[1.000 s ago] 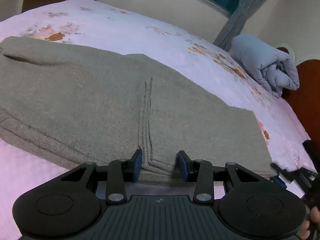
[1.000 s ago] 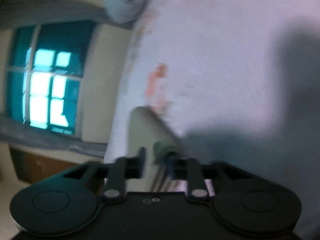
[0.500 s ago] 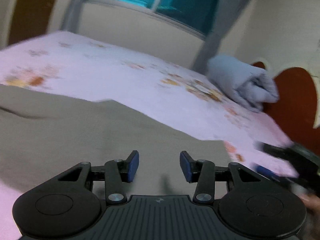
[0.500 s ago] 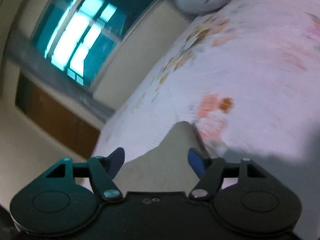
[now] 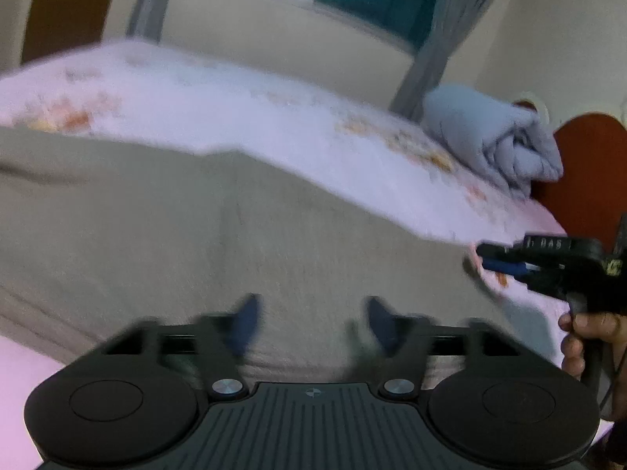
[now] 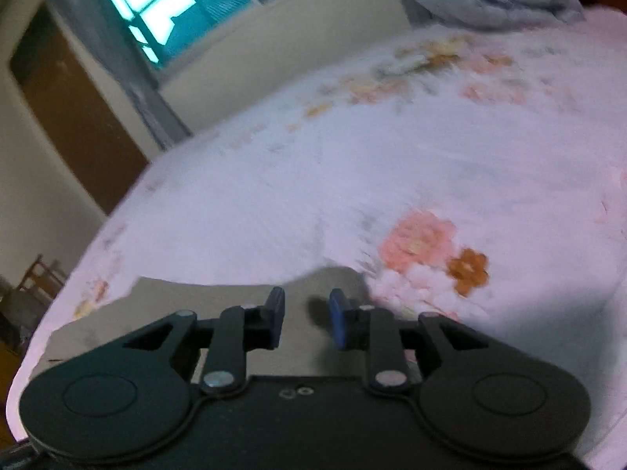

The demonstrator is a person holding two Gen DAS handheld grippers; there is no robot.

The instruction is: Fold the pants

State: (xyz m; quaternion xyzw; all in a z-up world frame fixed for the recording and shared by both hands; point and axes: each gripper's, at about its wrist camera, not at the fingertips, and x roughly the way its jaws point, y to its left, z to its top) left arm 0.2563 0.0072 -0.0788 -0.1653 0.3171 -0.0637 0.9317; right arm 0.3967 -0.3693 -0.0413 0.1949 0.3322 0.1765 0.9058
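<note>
Pants (image 5: 164,215) lay folded on the bed (image 5: 243,109), both claws empty.
My left claw (image 5: 311,323) had just been opening, my right claw (image 6: 307,319) narrowing with a gap; next, I judged, regrip an edge.

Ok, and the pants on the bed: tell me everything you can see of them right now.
The pants are grey-beige, of a soft, fleecy-looking knit, lying folded and flat on the pink flowered bedsheet. Stacked layers show along the near edge, and a faint vertical seam runs down the middle. The left gripper hangs over the near edge, its jaws apart and just opening, nothing between them. The right gripper is over the pants' right end, jaws just closing but empty. Blur hides finer detail.
</note>
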